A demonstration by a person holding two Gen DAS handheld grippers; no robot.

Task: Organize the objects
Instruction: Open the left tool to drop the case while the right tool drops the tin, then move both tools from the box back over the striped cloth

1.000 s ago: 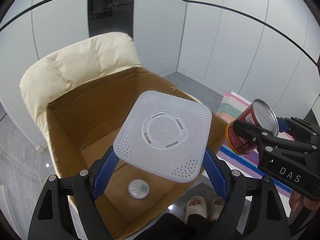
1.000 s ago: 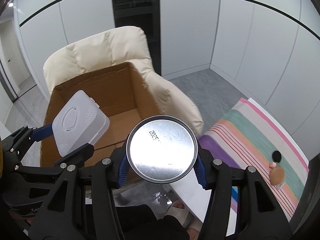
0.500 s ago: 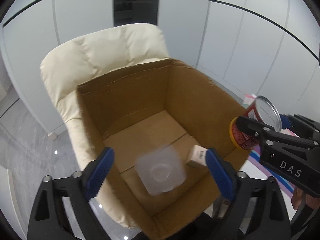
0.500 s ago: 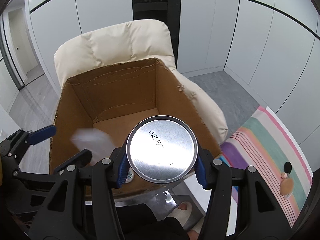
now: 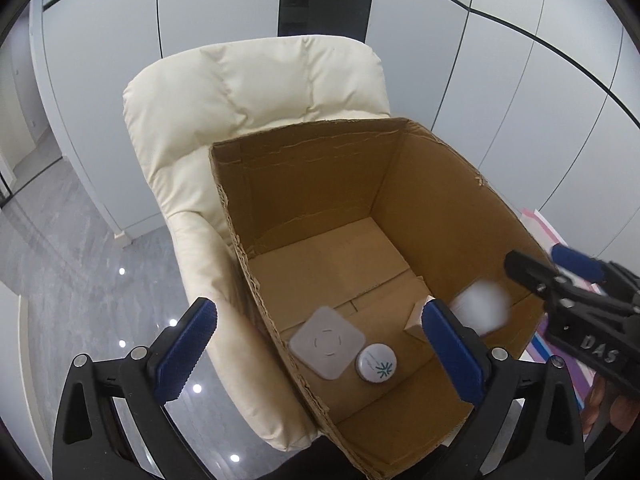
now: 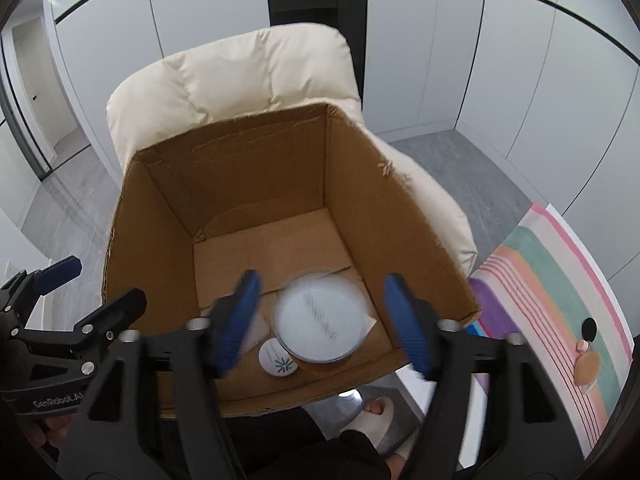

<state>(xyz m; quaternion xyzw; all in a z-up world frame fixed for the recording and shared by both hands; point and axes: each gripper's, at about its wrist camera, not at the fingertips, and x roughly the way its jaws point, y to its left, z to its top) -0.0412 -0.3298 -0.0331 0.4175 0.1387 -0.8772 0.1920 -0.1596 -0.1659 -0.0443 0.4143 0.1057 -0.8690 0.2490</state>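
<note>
Right tongs, lower middle of the right view: opening, pads clear of the blurred can between them, over the box. Left tongs, bottom of the left view: opening too, spread wide, gripping nothing. Inside the box, in the left view: one square white lid, one round white tin touching it, one small carton partly hidden, one can. One box, on one cream armchair. At right, one striped mat.
</note>
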